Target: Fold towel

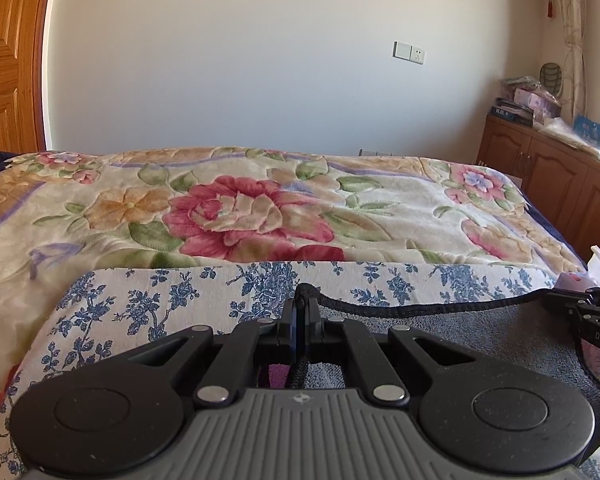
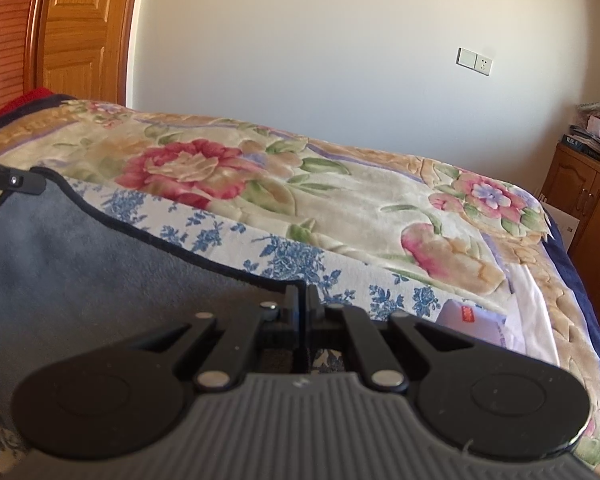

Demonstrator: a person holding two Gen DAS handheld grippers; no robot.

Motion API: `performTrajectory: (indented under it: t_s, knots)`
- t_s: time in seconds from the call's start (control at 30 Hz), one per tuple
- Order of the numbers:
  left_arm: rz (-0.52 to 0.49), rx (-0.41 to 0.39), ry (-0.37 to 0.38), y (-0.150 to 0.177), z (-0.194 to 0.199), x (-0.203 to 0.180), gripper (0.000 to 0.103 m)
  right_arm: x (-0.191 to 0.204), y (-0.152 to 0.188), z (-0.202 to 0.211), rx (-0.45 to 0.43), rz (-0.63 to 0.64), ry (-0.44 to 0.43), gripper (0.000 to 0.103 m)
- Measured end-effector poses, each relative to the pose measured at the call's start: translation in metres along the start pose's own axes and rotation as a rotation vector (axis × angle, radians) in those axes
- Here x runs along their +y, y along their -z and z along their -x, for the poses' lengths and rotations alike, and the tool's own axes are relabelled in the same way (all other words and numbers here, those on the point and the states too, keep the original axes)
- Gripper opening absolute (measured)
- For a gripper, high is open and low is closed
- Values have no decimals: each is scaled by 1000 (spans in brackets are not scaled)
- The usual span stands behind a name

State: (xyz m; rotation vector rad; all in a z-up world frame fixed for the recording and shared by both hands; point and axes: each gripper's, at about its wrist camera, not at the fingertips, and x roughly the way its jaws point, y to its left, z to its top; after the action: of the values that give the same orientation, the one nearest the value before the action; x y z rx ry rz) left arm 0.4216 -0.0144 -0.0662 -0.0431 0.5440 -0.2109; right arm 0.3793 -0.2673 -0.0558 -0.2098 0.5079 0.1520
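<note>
Nearest, left gripper [image 1: 301, 304], fingers pinched tight on the dark edge of the gray towel [image 1: 480, 340]. A bit of that dark edge poking up just past the fingertips. Off to the right in the left wrist view, the black tip of the right gripper [image 1: 556, 298], at the towel's other corner.

In the right wrist view, right gripper [image 2: 302, 294], fingers squeezed together on the towel's near right corner. Towel [image 2: 80, 260] spread to the left of it, gray and soft, with a thin black rim. Other gripper's tip [image 2: 36, 182] at the towel's far left corner.

Under the towel, a white cloth with blue flowers [image 1: 140, 304], showing on the left and along the far side. Same cloth [image 2: 260, 244] seen just past the towel's rim.

Farther out, a big flowered blanket [image 1: 240, 208] on the bed, cream with red, pink and orange blooms and green leaves. To the right of the blue cloth, something white and pale purple with a small red mark [image 2: 472, 320]; hard to tell what.

Farthest, a plain wall with a switch and socket [image 1: 409, 53]. Wooden door [image 2: 84, 28] at far left. Brown cabinet [image 1: 540, 176] at far right, piled with boxes and bags, beside a curtain [image 1: 572, 40].
</note>
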Motion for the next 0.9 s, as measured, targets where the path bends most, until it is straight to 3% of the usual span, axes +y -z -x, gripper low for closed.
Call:
performTrajectory:
  t_s: [0.2, 0.9]
  knots:
    - [0, -3, 0, 2, -7, 3, 4, -3, 3, -6, -13, -18, 15, 3]
    - [-92, 74, -58, 14, -42, -2, 8, 1, 17, -30, 65, -1, 3, 4]
